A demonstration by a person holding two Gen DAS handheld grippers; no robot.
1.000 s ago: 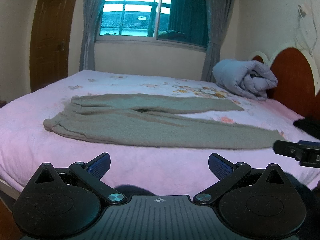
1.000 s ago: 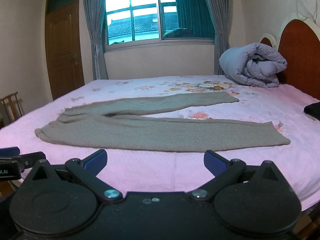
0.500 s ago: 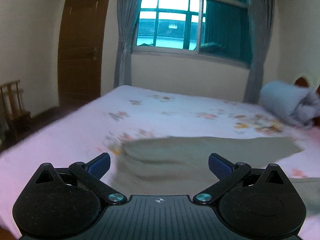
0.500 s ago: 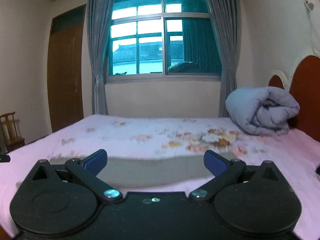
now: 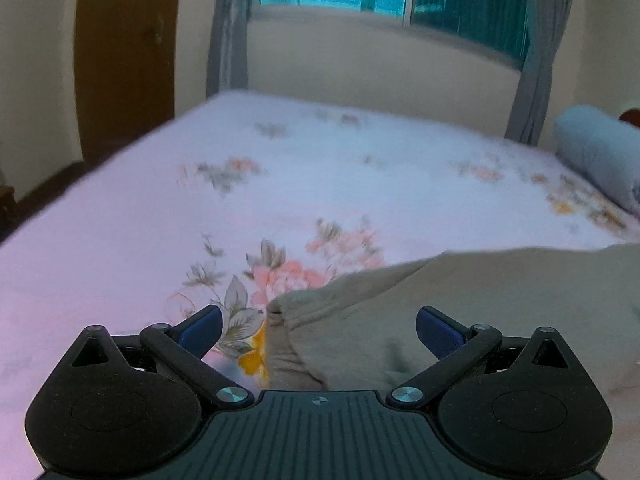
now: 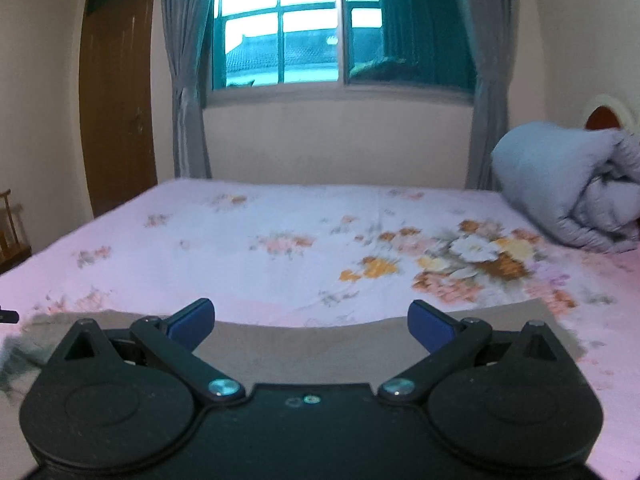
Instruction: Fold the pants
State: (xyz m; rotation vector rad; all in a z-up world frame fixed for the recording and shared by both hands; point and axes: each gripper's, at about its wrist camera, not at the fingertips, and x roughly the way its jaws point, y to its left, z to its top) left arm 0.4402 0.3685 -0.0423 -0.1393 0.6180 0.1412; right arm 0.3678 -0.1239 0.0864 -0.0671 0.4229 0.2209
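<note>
Grey-brown pants (image 5: 460, 300) lie flat on the pink floral bed sheet (image 5: 280, 168). In the left wrist view their waistband corner sits right between the blue fingertips (image 5: 200, 330) of my left gripper (image 5: 318, 330), which stands open just above the cloth. In the right wrist view a pant leg (image 6: 312, 340) runs across the frame, its cuff end at the right. My right gripper (image 6: 310, 326) hovers open over that leg, nothing held between its fingers.
A rolled grey-blue quilt (image 6: 568, 188) lies at the bed's right by the red headboard (image 6: 604, 118). A window with grey curtains (image 6: 188, 92) and a brown door (image 6: 116, 100) stand beyond the bed. A wooden chair (image 6: 10, 224) is at far left.
Both grippers have moved forward and down onto the bed, from a view of the whole pants to close over them: the left at the waistband corner, the right over the far leg.
</note>
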